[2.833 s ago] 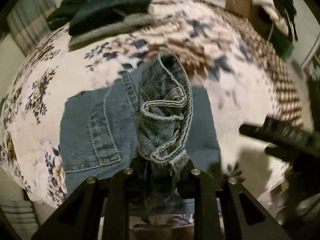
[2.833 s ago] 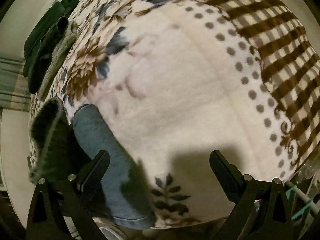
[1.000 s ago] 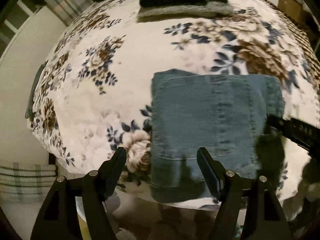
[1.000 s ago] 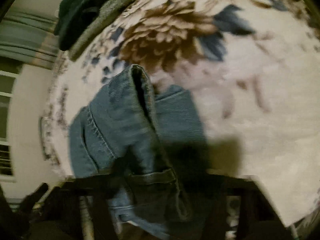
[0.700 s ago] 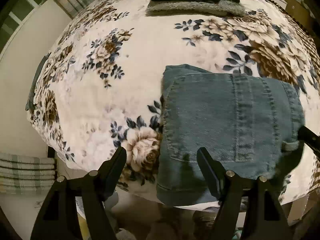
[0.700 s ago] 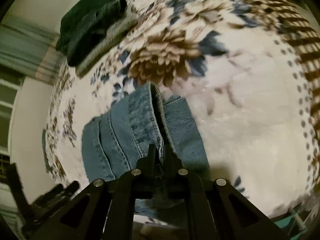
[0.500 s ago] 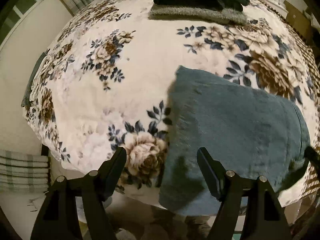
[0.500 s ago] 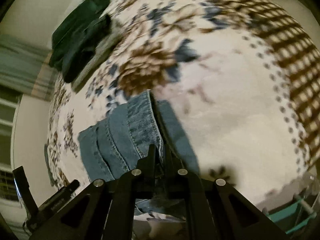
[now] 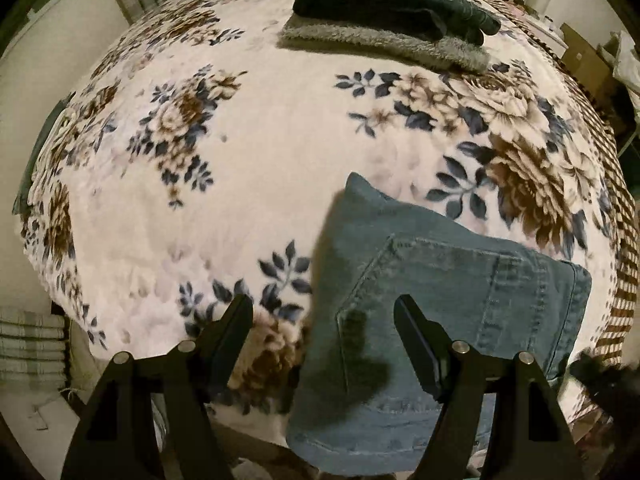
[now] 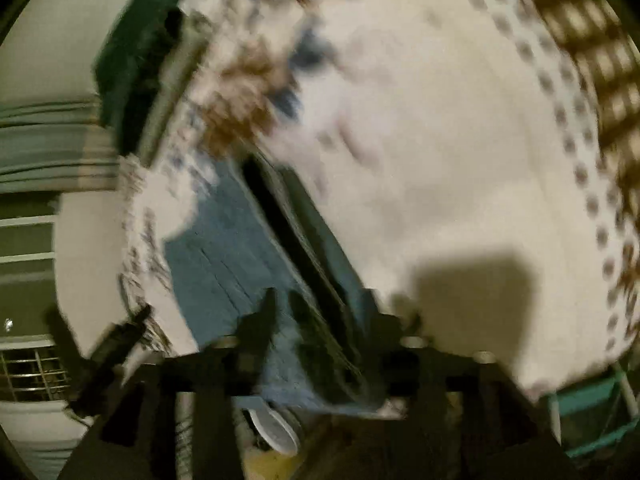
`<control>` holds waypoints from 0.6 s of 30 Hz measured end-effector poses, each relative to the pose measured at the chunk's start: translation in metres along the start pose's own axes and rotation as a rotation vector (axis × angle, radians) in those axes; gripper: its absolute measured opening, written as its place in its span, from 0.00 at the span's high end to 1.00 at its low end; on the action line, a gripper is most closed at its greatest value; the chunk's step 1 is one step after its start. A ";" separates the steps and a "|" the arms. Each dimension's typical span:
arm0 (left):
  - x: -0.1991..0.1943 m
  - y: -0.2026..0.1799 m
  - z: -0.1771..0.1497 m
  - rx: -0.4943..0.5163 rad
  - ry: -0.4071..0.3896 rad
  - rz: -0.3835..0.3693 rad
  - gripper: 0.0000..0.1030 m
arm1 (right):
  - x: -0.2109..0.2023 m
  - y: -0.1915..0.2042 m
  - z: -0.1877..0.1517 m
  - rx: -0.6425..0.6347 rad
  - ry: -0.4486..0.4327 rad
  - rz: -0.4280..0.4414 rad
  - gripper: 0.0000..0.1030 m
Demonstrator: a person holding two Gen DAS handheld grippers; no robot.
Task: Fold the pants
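Note:
The folded blue denim pants (image 9: 432,300) lie on the floral blanket (image 9: 260,152) near its front edge, back pocket up. My left gripper (image 9: 324,332) is open and empty, hovering over the pants' left edge. In the blurred right wrist view, the pants (image 10: 248,264) lie in front of my right gripper (image 10: 324,320); its fingers (image 10: 260,320) stand apart on either side of the pants' folded edge, and I cannot tell whether they touch the cloth. The right gripper also shows at the lower right of the left wrist view (image 9: 600,376).
A stack of dark green and grey folded clothes (image 9: 392,12) sits at the far side of the bed. The blanket has a brown checked border (image 10: 592,40) on the right. Cardboard boxes (image 9: 584,64) stand beyond the bed. The bed's front edge drops off just below the pants.
My right gripper, shut on the pants' edge half a second ago, has opened and is moving fast. The pants have dropped flat and the back pocket shows again. My left gripper stays open.

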State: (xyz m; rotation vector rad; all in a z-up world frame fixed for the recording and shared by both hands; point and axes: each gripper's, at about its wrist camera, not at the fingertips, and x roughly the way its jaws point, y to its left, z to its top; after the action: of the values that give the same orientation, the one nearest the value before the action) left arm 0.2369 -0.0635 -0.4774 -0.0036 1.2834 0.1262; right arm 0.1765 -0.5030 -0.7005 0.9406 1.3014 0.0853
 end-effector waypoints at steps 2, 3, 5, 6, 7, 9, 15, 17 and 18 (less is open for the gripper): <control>0.003 0.000 0.004 0.006 -0.001 0.001 0.31 | -0.003 0.004 0.011 0.008 -0.030 0.033 0.32; 0.003 0.001 0.005 0.006 -0.001 0.001 0.31 | 0.001 0.006 0.017 0.011 -0.029 0.047 0.32; 0.004 0.003 0.009 0.004 -0.003 0.004 0.31 | 0.018 0.010 0.030 0.017 -0.003 0.060 0.32; 0.005 0.003 0.010 0.004 -0.005 0.005 0.31 | 0.028 0.013 0.035 0.016 0.019 0.073 0.32; 0.005 0.004 0.012 0.003 -0.006 0.004 0.31 | 0.043 0.016 0.039 0.008 0.060 0.082 0.32; 0.006 0.007 0.018 -0.008 -0.009 0.002 0.31 | 0.060 0.027 0.040 -0.025 0.099 0.049 0.50; 0.012 0.006 0.038 -0.012 -0.015 -0.045 0.31 | 0.016 0.045 0.008 -0.073 -0.076 -0.146 0.88; 0.013 0.002 0.047 -0.010 -0.025 -0.078 0.31 | -0.005 0.032 0.001 0.023 -0.128 -0.143 0.88; 0.014 -0.001 0.051 -0.006 -0.029 -0.108 0.31 | -0.012 0.020 -0.003 0.065 -0.133 -0.156 0.88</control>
State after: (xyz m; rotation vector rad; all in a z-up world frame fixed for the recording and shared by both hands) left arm 0.2898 -0.0596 -0.4767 -0.0761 1.2512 0.0378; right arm 0.1790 -0.4952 -0.6788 0.8815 1.2551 -0.1398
